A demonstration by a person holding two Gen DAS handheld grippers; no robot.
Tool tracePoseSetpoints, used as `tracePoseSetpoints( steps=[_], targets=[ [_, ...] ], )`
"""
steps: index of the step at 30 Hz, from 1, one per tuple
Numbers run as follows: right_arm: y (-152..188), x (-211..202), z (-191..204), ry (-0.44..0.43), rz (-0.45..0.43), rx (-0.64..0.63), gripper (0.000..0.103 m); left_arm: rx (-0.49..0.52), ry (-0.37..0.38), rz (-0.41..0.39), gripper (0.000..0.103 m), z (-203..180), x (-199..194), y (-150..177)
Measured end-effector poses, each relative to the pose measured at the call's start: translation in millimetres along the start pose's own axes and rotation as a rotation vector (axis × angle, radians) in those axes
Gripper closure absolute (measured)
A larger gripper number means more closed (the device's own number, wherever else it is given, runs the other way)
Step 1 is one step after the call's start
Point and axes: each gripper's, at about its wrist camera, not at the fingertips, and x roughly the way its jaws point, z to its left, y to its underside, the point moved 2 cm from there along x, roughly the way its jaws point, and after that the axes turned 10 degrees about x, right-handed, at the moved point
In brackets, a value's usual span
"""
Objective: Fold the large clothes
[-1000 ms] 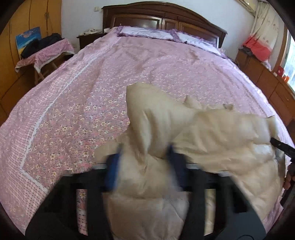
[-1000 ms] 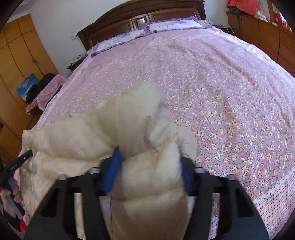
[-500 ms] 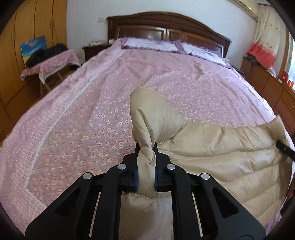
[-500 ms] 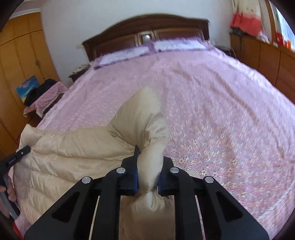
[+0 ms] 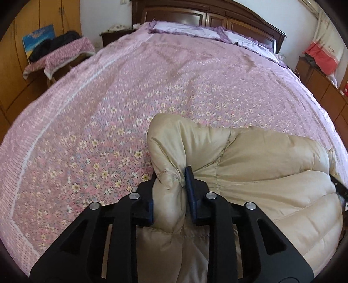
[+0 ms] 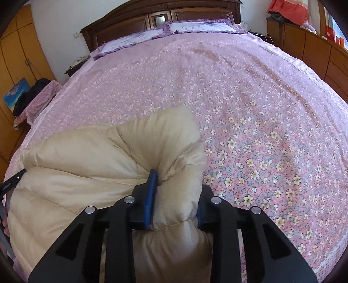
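Now, quick notes for you.
Garment: beige puffy jacket (image 5: 261,174), bunched at the near edge of the bed (image 5: 130,87), spanning between your two grippers.
Left gripper (image 5: 169,185): jaws clenched on a gathered fold at the jacket's left end; bulk lies to its right.
Right gripper (image 6: 176,187): jaws clenched on a puffed fold at the right end; bulk lies to its left.
Key relation: jacket's long axis runs side to side from one gripper to the other, across the bed's near edge; free floral bedspread lies ahead of both.
Nearer hand: neither, each holds its own end.
Pose: both grippers point forward toward the headboard (image 6: 161,17), low over the bed, roughly level.
Step (my guess): spreading or laying out before the first fold; early in the task.
Next needs: carry both ends forward evenly, keep the span taut.
Risk: slick padded fabric may slip out.
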Motion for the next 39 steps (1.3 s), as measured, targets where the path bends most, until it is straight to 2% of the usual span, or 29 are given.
tracePoseSetpoints(
  steps=[4, 6, 8, 9, 11, 14, 18, 23, 26, 29, 33, 39],
  targets=[
    [-2.7, 1.8, 0.3, -0.004, 0.031, -0.007, 0.069, -0.069, 0.091, 0.005, 0.071, 14.1, -3.5, 2.2],
    [-5.2, -2.6, -1.5, -0.028, 0.037, 0.001, 0.065, -0.08, 0.106, 0.005, 0.063, 19.3, -11.5, 3.1],
    [-7.7, -9.7, -4.7, -0.043, 0.035, 0.019, 0.051, -0.075, 0.104, -0.003, 0.04, 23.0, -23.3, 4.5],
    [-8.0, -16.9, -6.9, -0.054, 0.026, 0.031, 0.042, -0.067, 0.091, -0.01, 0.036, 24.7, -32.4, 5.6],
    [-7.5, -33.0, -10.3, -0.091, 0.008, 0.036, 0.039, -0.052, 0.095, -0.033, 0.029, 27.8, -48.4, 8.0],
    [-3.9, -56.3, -17.6, -0.101, -0.012, 0.03, 0.037, -0.039, 0.098, -0.041, 0.028, 32.9, -70.4, 15.3],
    [9.9, -88.6, -33.2, -0.136, -0.02, 0.069, 0.027, -0.047, 0.104, -0.041, 0.023, 42.7, -95.2, 39.1],
    [40.1, -114.9, -45.4, -0.152, 0.001, 0.106, 0.025, -0.06, 0.092, -0.01, 0.017, 49.5, -109.4, 74.6],
    [59.3, -126.2, -51.0, -0.204, 0.01, 0.16, 0.018, -0.082, 0.11, 0.005, 0.016, 52.5, -112.0, 92.3],
    [72.6, -126.3, -54.1, -0.234, 0.034, 0.195, 0.017, -0.126, 0.171, 0.019, 0.015, 53.0, -109.7, 111.4],
    [83.2, -112.7, -52.7, -0.22, 0.08, 0.199, 0.017, -0.155, 0.227, 0.053, 0.015, 48.0, -96.5, 126.7],
    [86.2, -86.5, -49.1, -0.245, 0.136, 0.218, 0.015, -0.149, 0.292, 0.064, 0.015, 29.6, -84.2, 130.0]
  ],
)
